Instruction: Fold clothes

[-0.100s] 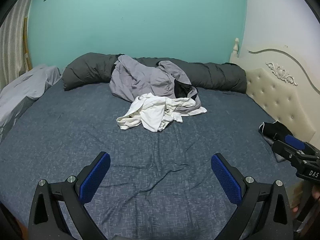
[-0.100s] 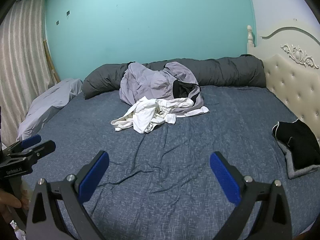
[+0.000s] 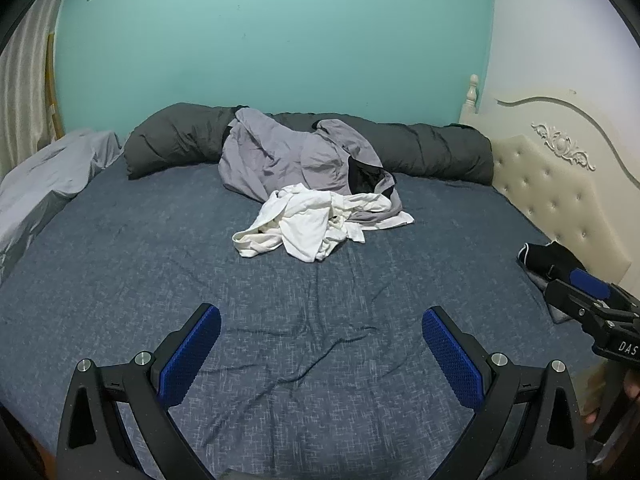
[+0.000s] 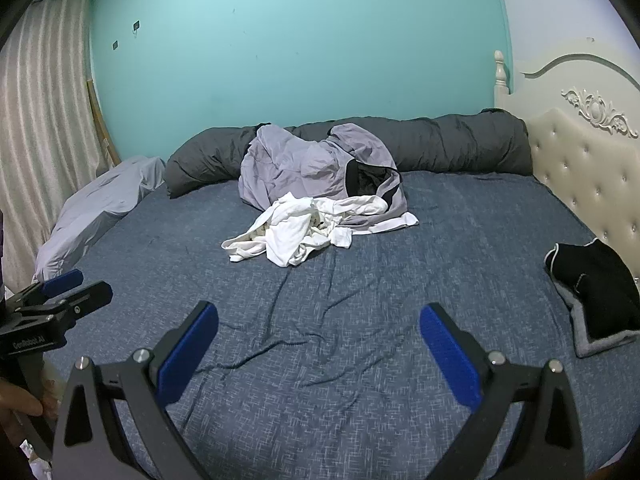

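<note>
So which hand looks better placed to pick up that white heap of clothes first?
Probably either: both the left gripper and right gripper are open, empty and face the white clothes head-on across the bed.

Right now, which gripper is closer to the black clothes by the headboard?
Right. The right gripper hovers open with the black clothes just off to its right; the left gripper sits farther left, beyond it.
</note>
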A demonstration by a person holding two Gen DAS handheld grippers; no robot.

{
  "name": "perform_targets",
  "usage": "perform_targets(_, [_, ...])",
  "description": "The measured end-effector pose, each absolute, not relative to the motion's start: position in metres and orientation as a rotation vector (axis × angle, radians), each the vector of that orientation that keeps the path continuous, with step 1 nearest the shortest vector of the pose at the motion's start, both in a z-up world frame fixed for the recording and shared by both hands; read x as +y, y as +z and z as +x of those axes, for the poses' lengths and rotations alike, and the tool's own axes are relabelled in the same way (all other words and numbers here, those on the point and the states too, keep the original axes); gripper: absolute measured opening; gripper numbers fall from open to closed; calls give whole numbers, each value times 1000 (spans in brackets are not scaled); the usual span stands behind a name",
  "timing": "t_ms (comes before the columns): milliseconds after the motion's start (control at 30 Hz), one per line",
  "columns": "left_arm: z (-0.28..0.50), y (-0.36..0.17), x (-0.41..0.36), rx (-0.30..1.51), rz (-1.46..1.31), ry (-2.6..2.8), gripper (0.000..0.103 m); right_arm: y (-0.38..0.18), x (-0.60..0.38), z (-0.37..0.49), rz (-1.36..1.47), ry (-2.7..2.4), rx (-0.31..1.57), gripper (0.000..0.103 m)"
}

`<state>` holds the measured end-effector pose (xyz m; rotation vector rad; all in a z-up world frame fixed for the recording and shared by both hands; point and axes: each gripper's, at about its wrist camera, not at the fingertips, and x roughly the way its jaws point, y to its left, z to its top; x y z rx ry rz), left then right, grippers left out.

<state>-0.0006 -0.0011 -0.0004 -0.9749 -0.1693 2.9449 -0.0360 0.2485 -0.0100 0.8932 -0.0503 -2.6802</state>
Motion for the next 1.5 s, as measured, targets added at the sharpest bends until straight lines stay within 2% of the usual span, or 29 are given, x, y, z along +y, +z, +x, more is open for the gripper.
perform_targets(1500, [-5,-1,7,-161,-971,2933,103,-12,250,-36,893,-2689,-44,101])
